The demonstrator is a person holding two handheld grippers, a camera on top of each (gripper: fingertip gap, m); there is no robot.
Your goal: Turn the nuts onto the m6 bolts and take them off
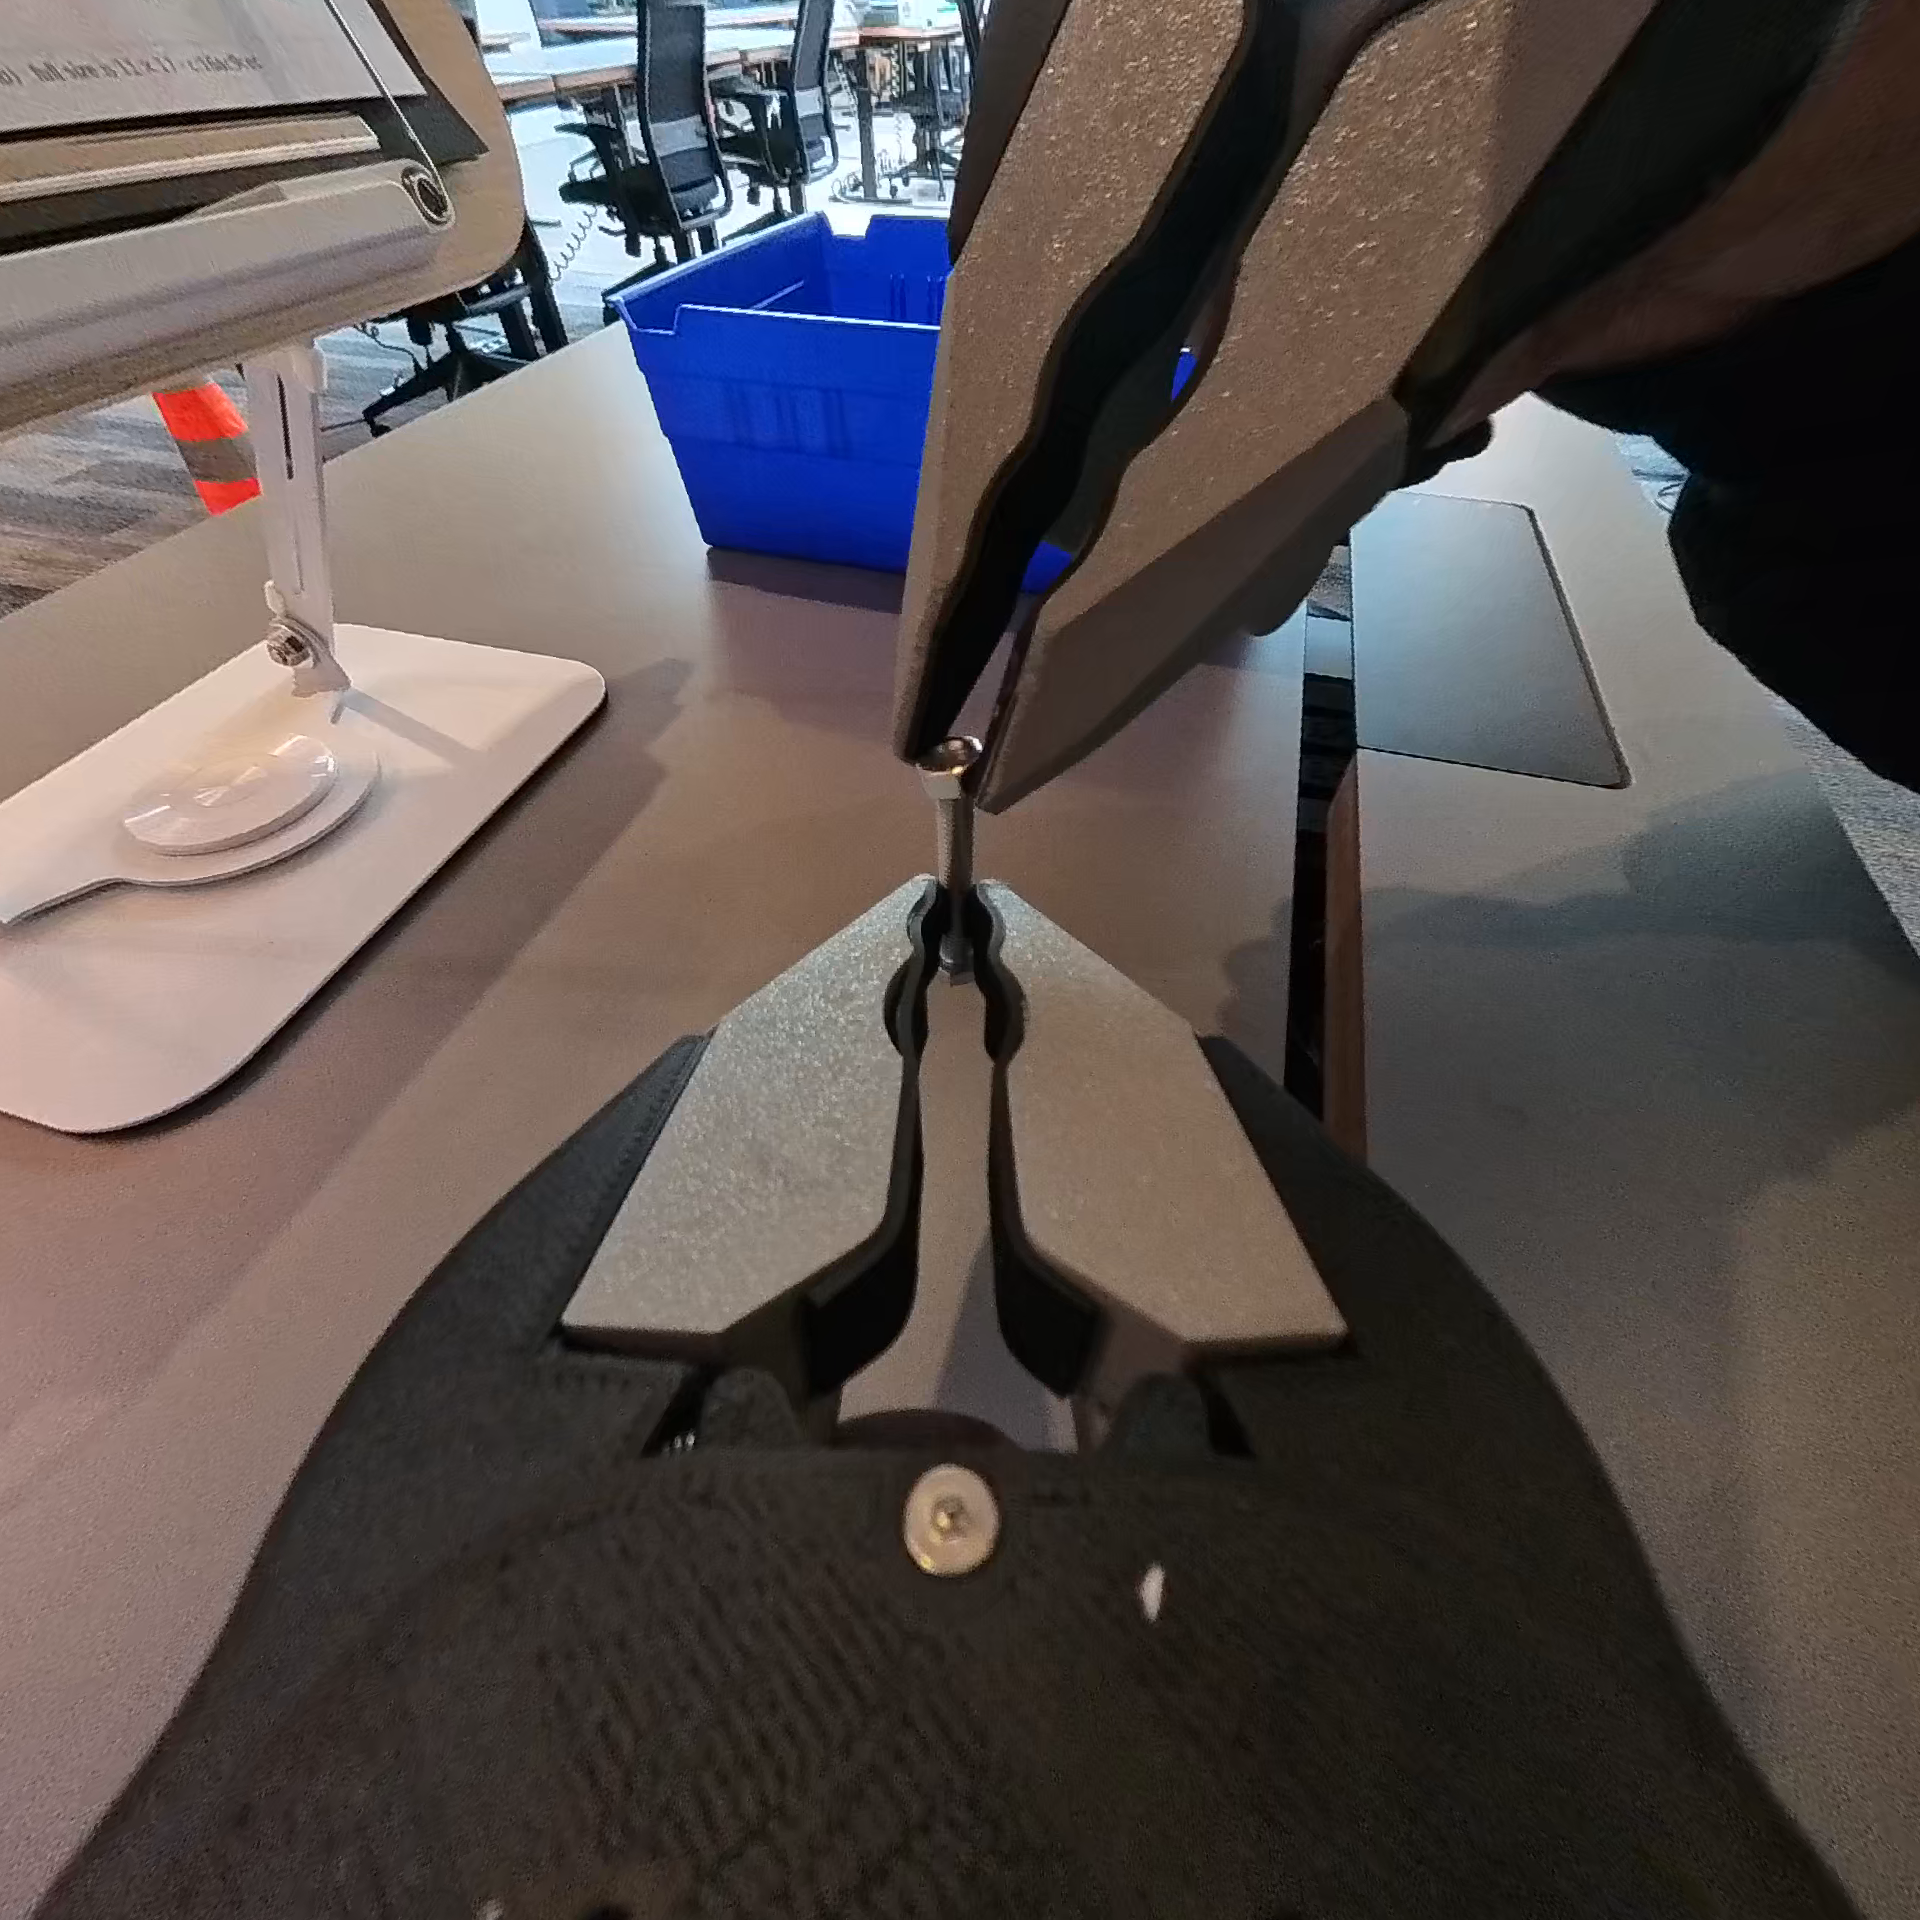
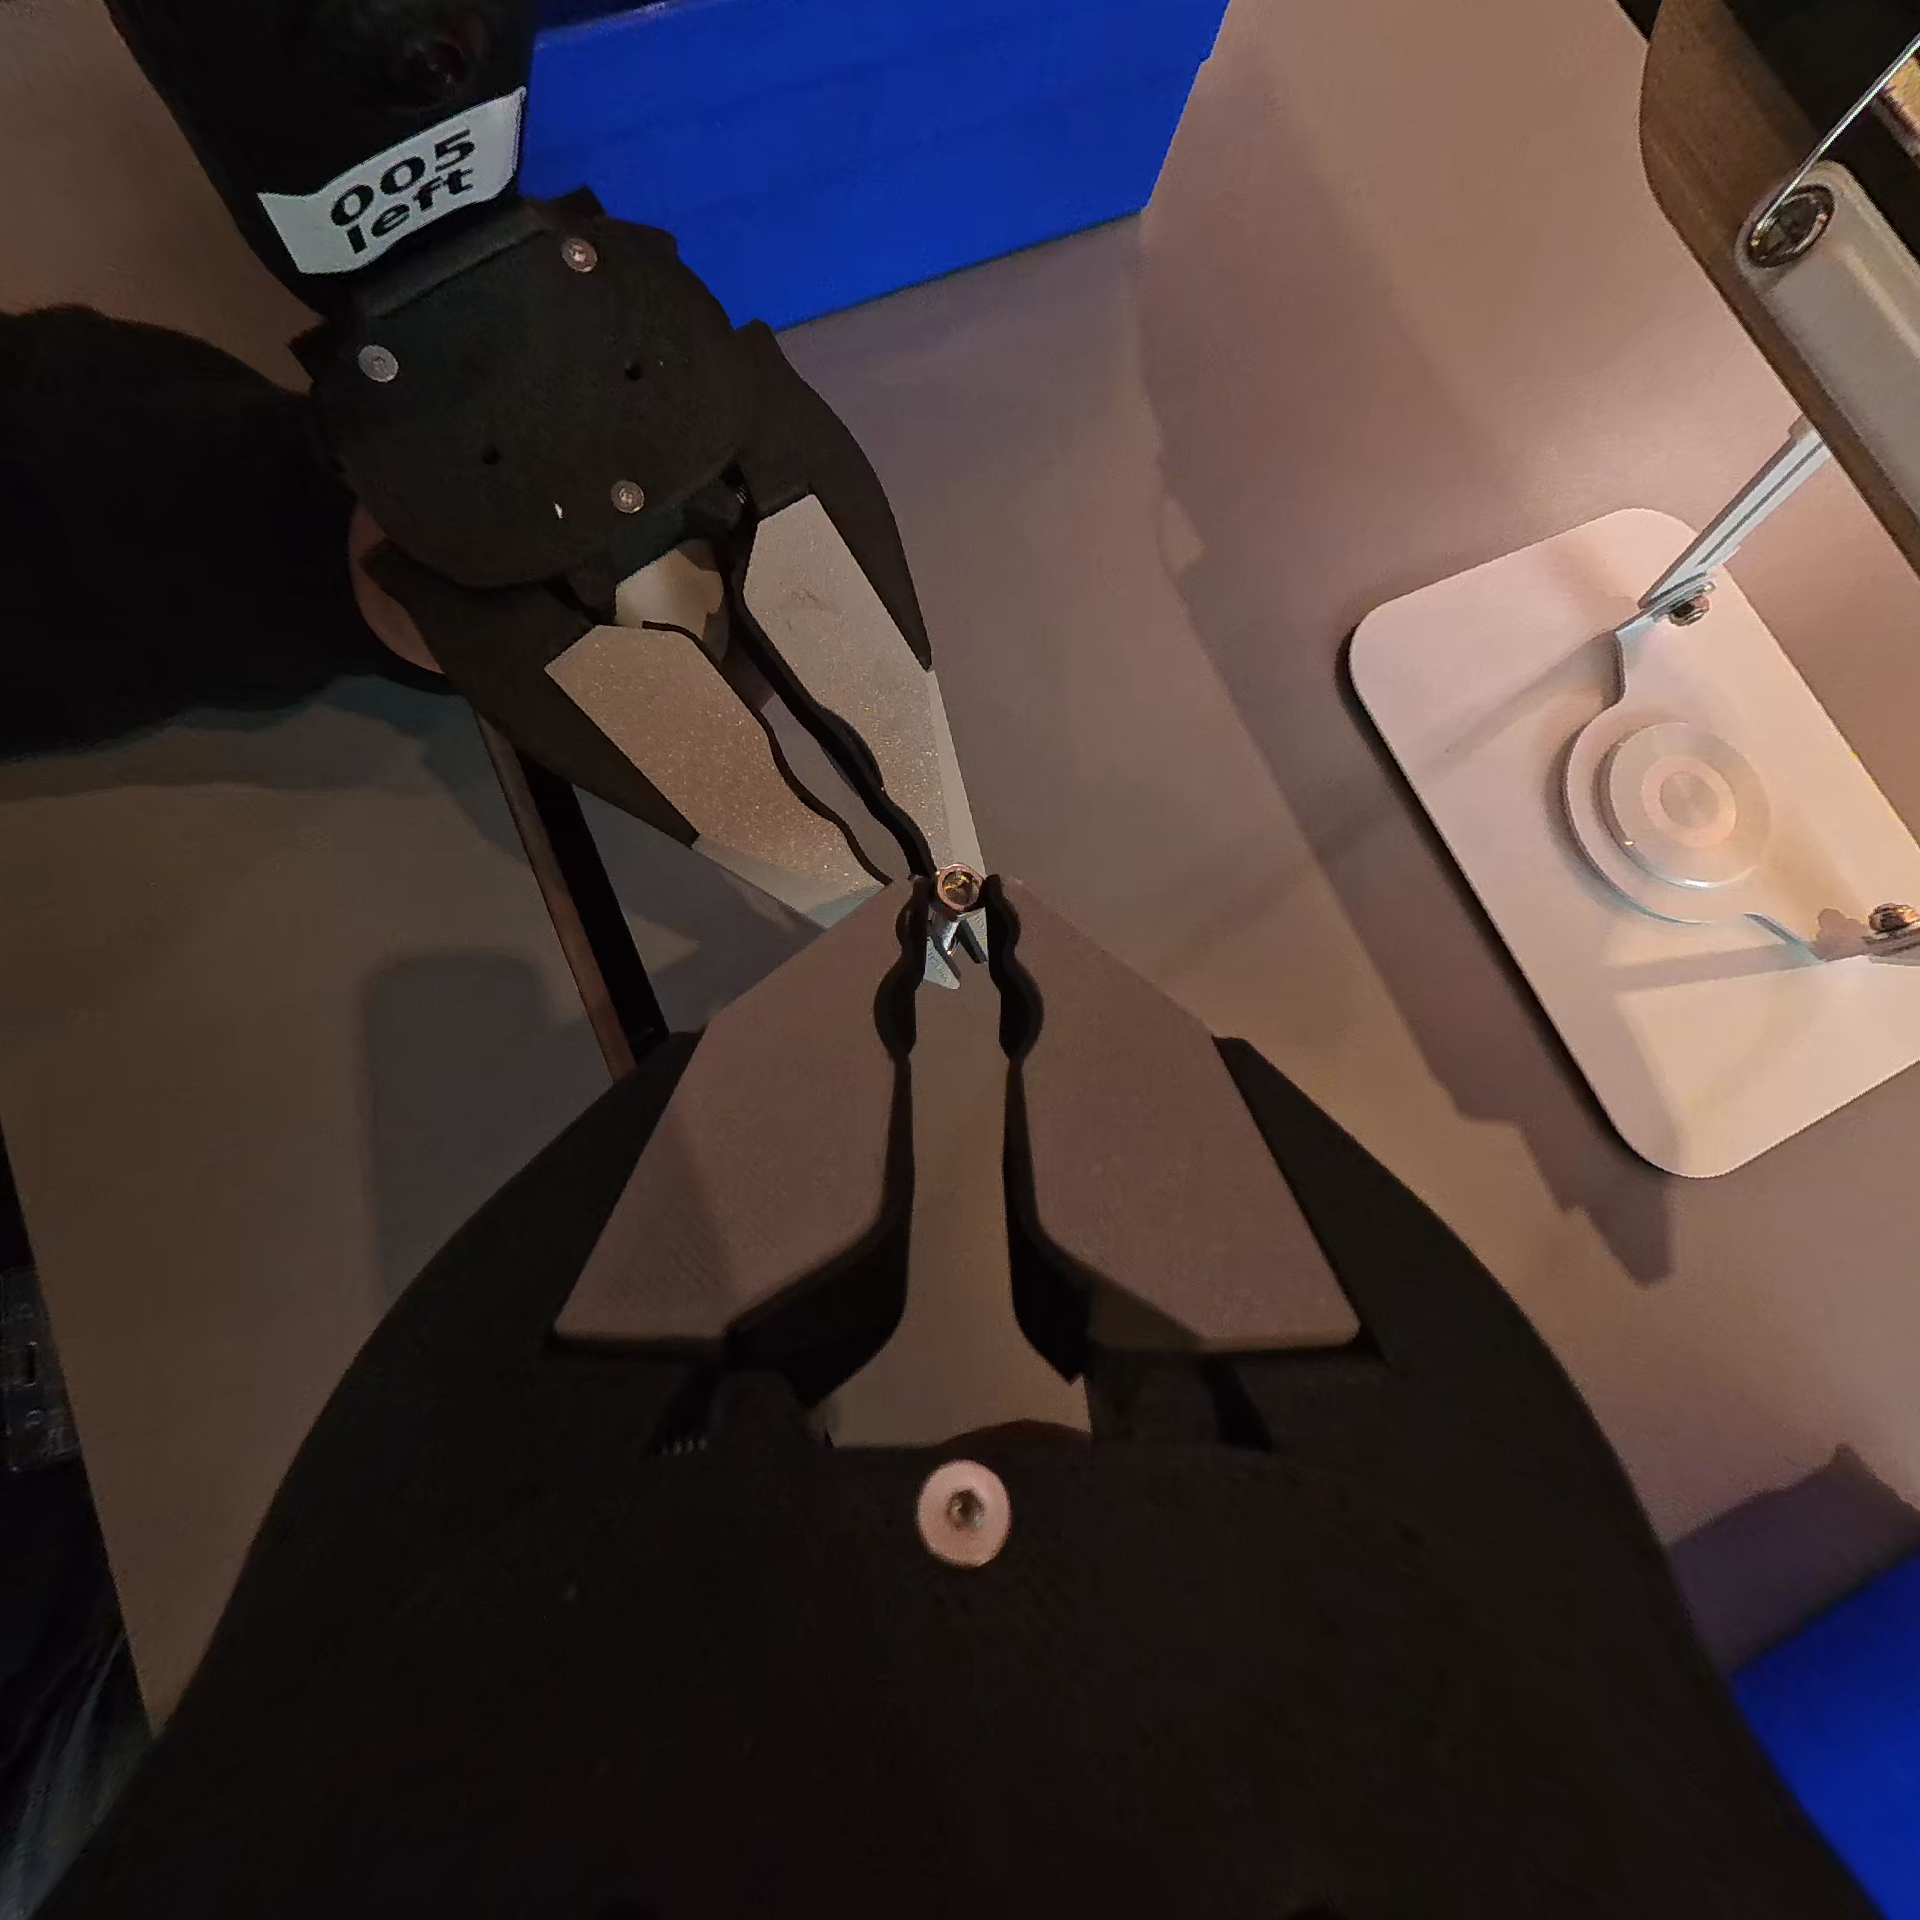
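Note:
A silver M6 bolt (image 1: 953,842) stands upright above the grey table. My left gripper (image 1: 951,904) is shut on the bolt's lower end. My right gripper (image 1: 951,774) comes down from above at a tilt and is shut on the hex nut (image 1: 945,767) at the bolt's upper end. In the right wrist view, my right gripper (image 2: 951,899) pinches the nut (image 2: 956,888), seen end-on. The bolt's shaft (image 2: 948,940) shows through the gap between its fingers. The left gripper (image 2: 925,868) reaches in from the upper left. How far the nut is threaded on cannot be told.
A blue bin (image 1: 790,416) stands on the table behind the grippers. A white stand base (image 1: 312,831) lies to the left, holding a tablet-like device overhead. A seam between tables (image 1: 1320,831) and a dark mat (image 1: 1475,644) lie to the right. Office chairs stand beyond. My two grippers' fingertips are within a few centimetres of each other.

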